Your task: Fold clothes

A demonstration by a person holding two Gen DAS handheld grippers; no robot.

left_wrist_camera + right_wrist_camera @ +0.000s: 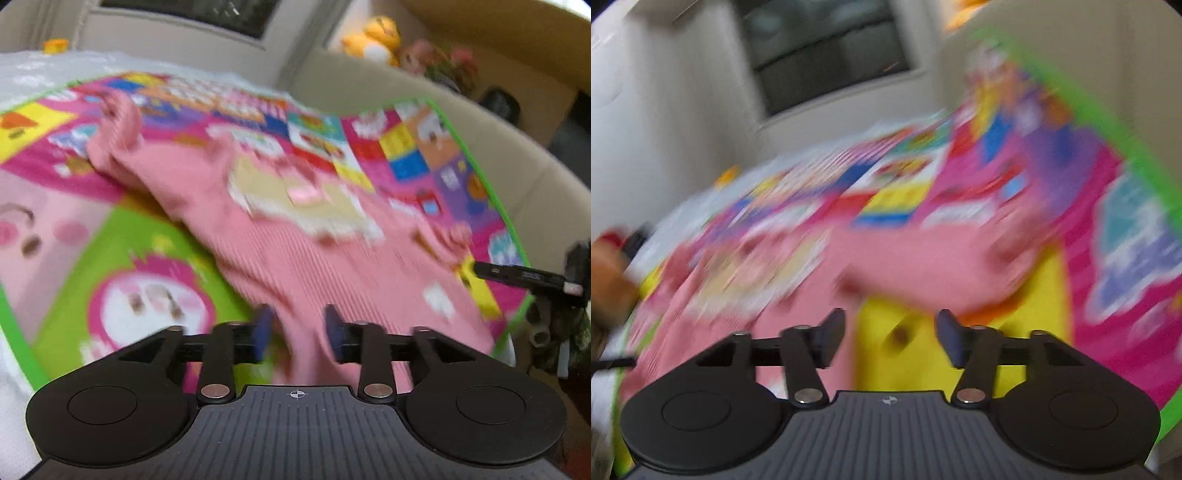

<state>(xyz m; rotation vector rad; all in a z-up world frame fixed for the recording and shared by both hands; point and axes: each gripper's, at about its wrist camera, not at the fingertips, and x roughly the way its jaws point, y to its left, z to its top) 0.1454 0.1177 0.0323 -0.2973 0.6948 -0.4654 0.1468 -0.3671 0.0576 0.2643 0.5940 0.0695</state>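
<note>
Both views sit low and close, looking forward over a green-edged mat point(369, 147) toward a window point(820, 55); both share its pink garment point(295, 240).

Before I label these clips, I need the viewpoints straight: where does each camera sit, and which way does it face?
Left wrist: rides the left gripper, looking forward over its open fingers at the pink garment on the colourful play mat; the other gripper shows at the right edge.
Right wrist: rides the right gripper, open, over the mat's yellow patch; heavily blurred; a hand shows at left.
Shared: garment, mat, dark window behind.
</note>
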